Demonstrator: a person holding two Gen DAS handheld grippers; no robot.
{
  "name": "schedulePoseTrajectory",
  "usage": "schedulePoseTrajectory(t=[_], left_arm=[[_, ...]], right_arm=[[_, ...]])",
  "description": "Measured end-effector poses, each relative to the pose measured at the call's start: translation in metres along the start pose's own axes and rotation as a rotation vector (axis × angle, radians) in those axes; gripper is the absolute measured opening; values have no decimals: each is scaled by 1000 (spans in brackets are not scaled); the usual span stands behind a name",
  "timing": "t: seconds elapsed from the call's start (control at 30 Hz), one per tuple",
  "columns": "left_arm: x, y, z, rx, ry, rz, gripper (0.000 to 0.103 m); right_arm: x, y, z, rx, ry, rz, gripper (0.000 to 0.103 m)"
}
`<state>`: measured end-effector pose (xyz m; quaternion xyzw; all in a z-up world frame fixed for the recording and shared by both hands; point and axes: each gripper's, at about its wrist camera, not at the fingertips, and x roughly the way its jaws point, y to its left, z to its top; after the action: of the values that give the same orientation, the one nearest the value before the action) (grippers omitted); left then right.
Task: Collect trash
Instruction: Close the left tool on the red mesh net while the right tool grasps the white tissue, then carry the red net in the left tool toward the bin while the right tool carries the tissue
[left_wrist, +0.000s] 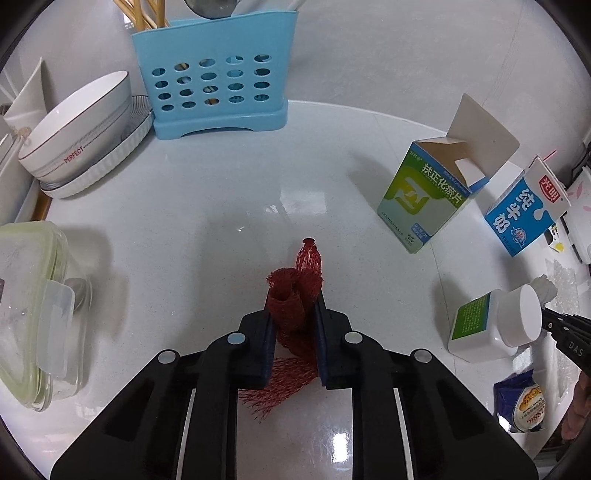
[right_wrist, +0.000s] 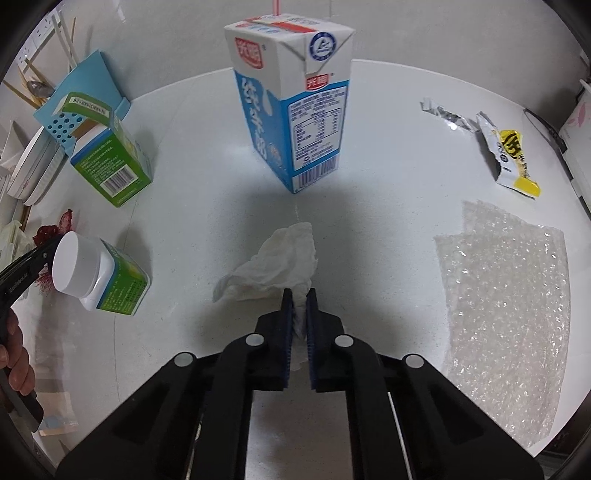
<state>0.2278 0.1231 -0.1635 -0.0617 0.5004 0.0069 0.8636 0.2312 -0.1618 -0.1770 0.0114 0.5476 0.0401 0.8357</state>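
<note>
A crumpled red mesh net (left_wrist: 293, 291) lies on the white counter, and my left gripper (left_wrist: 294, 306) is shut on its middle, with frayed mesh spilling under the jaws. In the right wrist view my right gripper (right_wrist: 300, 301) is shut on the near end of a crumpled white tissue (right_wrist: 275, 264), just in front of a blue and white milk carton (right_wrist: 295, 107). The left gripper's black fingers (right_wrist: 22, 267) and the red net (right_wrist: 55, 230) show at that view's left edge. At the right edge of the left wrist view, the right gripper's fingertips (left_wrist: 565, 326) are visible.
An open green medicine box (left_wrist: 424, 195), a white bottle on its side (left_wrist: 491, 325), a snack packet (left_wrist: 524, 406), a yellow wrapper (right_wrist: 511, 158), foil scrap (right_wrist: 443, 112) and bubble wrap (right_wrist: 506, 295) lie around. A blue utensil holder (left_wrist: 218, 77), stacked bowls (left_wrist: 77, 129) and a glass container (left_wrist: 33, 314) stand left.
</note>
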Motion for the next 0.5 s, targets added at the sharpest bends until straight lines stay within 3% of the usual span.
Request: schedulePoseTrajectory(t=[0.5], left_arm=[[-48,-24,-21,-14,-47,-24,17]], right_arm=[[-51,-23,-16,17,-85,39,6]])
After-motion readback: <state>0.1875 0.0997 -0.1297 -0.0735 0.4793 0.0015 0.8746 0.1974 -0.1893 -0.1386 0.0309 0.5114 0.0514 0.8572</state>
